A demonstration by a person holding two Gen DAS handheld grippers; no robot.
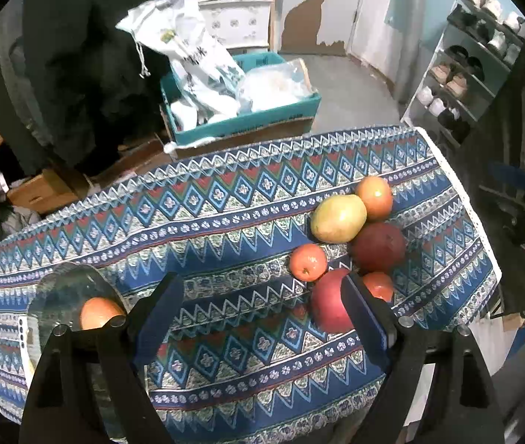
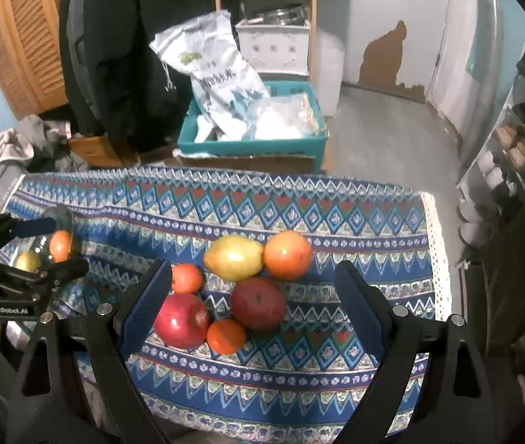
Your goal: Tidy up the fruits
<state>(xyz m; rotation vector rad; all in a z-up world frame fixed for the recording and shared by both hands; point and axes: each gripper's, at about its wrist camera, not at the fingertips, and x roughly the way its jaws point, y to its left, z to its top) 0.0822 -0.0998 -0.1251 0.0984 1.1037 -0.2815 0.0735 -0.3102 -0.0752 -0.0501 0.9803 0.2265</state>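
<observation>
A cluster of fruit lies on the patterned tablecloth (image 2: 299,370): a yellow-green mango (image 2: 233,257), a large orange (image 2: 287,255), a dark red mango (image 2: 258,302), a red apple (image 2: 182,320) and two small tangerines (image 2: 186,278) (image 2: 226,336). A glass bowl (image 1: 66,296) at the left holds an orange (image 1: 100,312) and a yellow fruit (image 2: 27,261). My left gripper (image 1: 262,296) is open and empty, between bowl and cluster, its right finger against the apple (image 1: 331,301). My right gripper (image 2: 253,285) is open and empty, hovering around the cluster. The left gripper shows in the right wrist view (image 2: 66,244).
The table's far edge drops to a floor with a teal box (image 1: 240,111) of plastic bags. A shoe rack (image 1: 473,70) stands at the right. Dark clothing hangs at the back left. The tablecloth's right edge (image 2: 438,259) is near the fruit.
</observation>
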